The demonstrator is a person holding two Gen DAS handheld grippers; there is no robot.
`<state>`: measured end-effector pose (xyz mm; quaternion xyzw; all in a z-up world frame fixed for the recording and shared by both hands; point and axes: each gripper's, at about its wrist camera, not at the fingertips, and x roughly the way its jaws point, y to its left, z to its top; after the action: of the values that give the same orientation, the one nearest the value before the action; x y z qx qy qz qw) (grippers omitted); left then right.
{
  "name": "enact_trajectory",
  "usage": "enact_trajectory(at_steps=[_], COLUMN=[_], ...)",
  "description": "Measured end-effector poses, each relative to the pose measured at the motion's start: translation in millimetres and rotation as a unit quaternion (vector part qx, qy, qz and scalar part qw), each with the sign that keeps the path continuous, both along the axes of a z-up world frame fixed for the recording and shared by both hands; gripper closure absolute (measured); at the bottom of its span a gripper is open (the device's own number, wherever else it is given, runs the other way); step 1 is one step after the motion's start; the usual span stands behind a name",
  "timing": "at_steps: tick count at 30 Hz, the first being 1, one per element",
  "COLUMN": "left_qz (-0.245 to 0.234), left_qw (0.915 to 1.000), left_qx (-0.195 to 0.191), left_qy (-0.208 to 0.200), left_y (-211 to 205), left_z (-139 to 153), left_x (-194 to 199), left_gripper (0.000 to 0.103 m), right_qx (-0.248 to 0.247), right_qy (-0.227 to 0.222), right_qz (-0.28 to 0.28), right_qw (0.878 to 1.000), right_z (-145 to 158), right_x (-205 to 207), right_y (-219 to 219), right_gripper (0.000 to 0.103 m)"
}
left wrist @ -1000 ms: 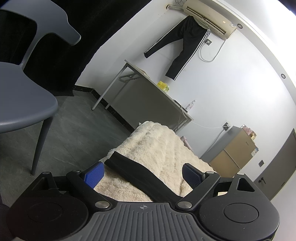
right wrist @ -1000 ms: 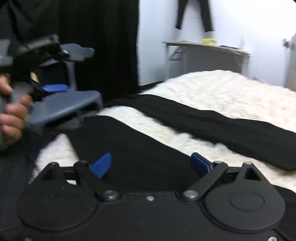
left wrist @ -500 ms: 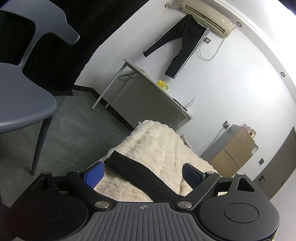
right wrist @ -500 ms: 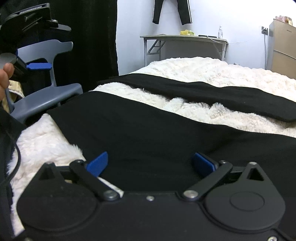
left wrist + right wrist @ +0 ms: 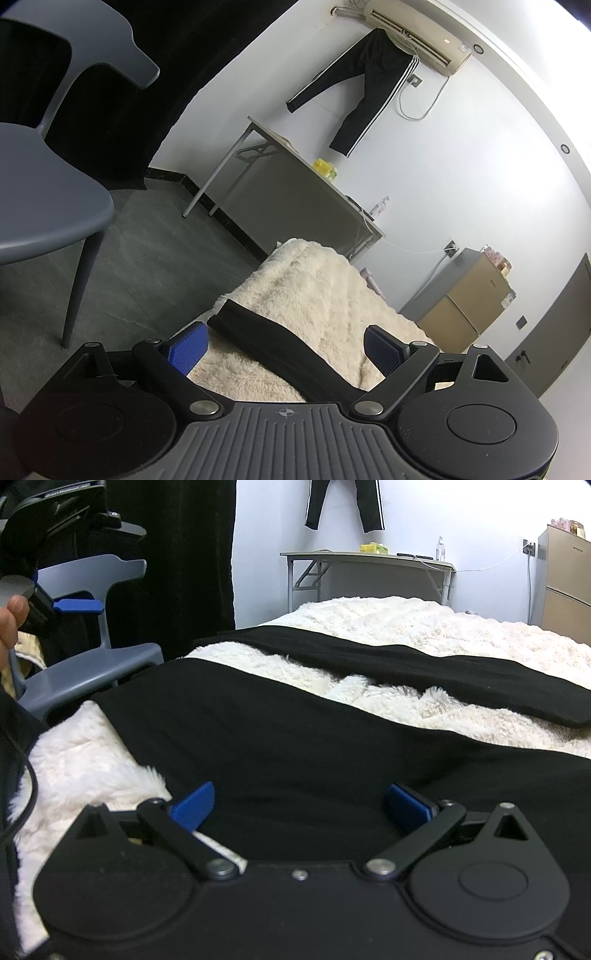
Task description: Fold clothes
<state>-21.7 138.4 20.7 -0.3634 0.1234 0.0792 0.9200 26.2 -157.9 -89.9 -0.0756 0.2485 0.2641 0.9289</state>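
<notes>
Lying flat, black garment [image 5: 295,738] (sleeve outstretched)

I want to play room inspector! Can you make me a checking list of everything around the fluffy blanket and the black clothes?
Surface: cream fluffy blanket, a bit rumpled.
Job's things: black garment spread flat, a long black part lying across the blanket behind it.
Clutter: nothing seen on the blanket.
Grippers: left gripper open, off the cloth; right gripper open low over the garment, jaws just widened, nothing pinched.
Cables: white cable to a wall socket.
Surroundings: grey chair, desk, striped trousers hanging on the wall, fridge.
</notes>
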Motion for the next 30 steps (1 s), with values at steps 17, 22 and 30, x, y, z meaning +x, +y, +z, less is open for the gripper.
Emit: enact_trajectory(at_steps=[17, 22, 30], left_qz=[0.0, -0.001, -0.002], left_qw=[1.0, 1.0, 1.0], left_qx=[0.001, 0.001, 0.002], left_qy=[-0.001, -0.001, 0.0], left_y=[2.1, 2.4, 2.3], left_z=[-2.1, -2.2, -0.8], left_x=[-2.1, -2.0, -1.4], left_gripper=[0.014, 0.014, 0.014], right_qx=[-0.002, -0.004, -0.004], right_qy=[-0.002, -0.002, -0.003], right_qz=[0.002, 0.002, 0.001], right_qw=[1.0, 1.0, 1.0], right_z=[-0.5, -0.8, -1.2], right_x=[0.9, 0.7, 0.2], right_y=[-1.1, -0.6, 0.0], right_gripper=[0.0, 0.0, 0.0])
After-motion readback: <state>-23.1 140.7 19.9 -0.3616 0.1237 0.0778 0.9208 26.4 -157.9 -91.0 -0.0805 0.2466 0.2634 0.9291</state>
